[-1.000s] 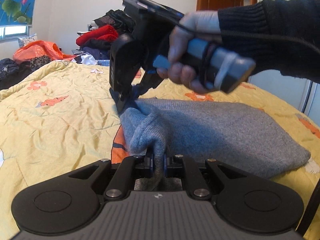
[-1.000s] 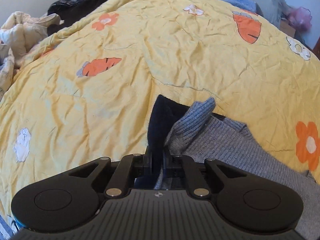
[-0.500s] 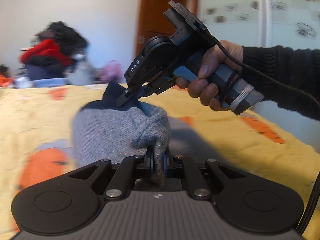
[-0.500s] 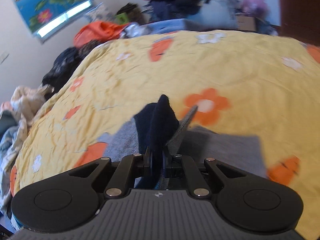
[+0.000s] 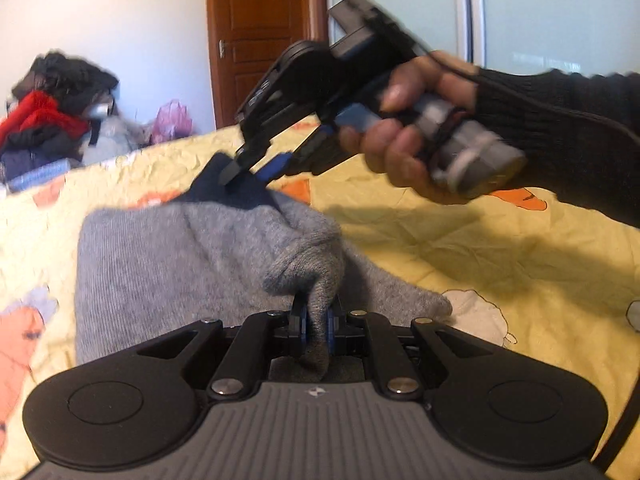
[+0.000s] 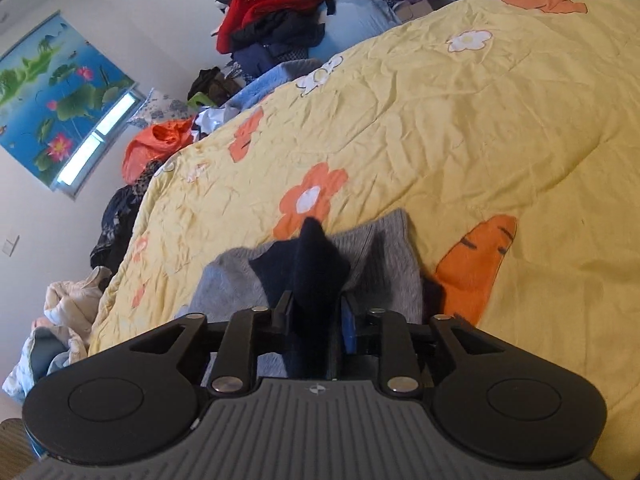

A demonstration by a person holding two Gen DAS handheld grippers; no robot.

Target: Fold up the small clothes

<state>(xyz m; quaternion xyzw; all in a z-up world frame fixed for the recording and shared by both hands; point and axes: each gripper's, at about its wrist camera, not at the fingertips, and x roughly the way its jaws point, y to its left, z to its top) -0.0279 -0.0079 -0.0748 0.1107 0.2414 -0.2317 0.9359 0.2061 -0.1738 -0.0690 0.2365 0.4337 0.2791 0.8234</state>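
1. The left gripper has its jaws pinched narrow on a bunched fold of the grey sweater, which fills the gap between the fingers.
2. The sweater is lifted above the yellow quilt; from the left wrist view it hangs as a grey sheet to the left of the pinch, with another grey layer lying on the quilt at near right.
3. The right gripper, seen from the left wrist, sits farther off and higher, tilted down to the left, with its tips on the sweater's dark navy part.
4. A hand in a black knit sleeve grips that tool's handle; the picture is blurred here.
5. From the right wrist view, the right gripper has the navy part standing up between its fingers; the jaws sit somewhat apart with the cloth filling them, so they appear to hold it.
6. Grey knit spreads on both sides of the navy part, over the quilt with its orange flower and carrot prints.
7. Far left, piles of clothes sit beyond the bed, and a lotus blind hangs on the wall.
8. A wooden door stands far behind in the left wrist view.
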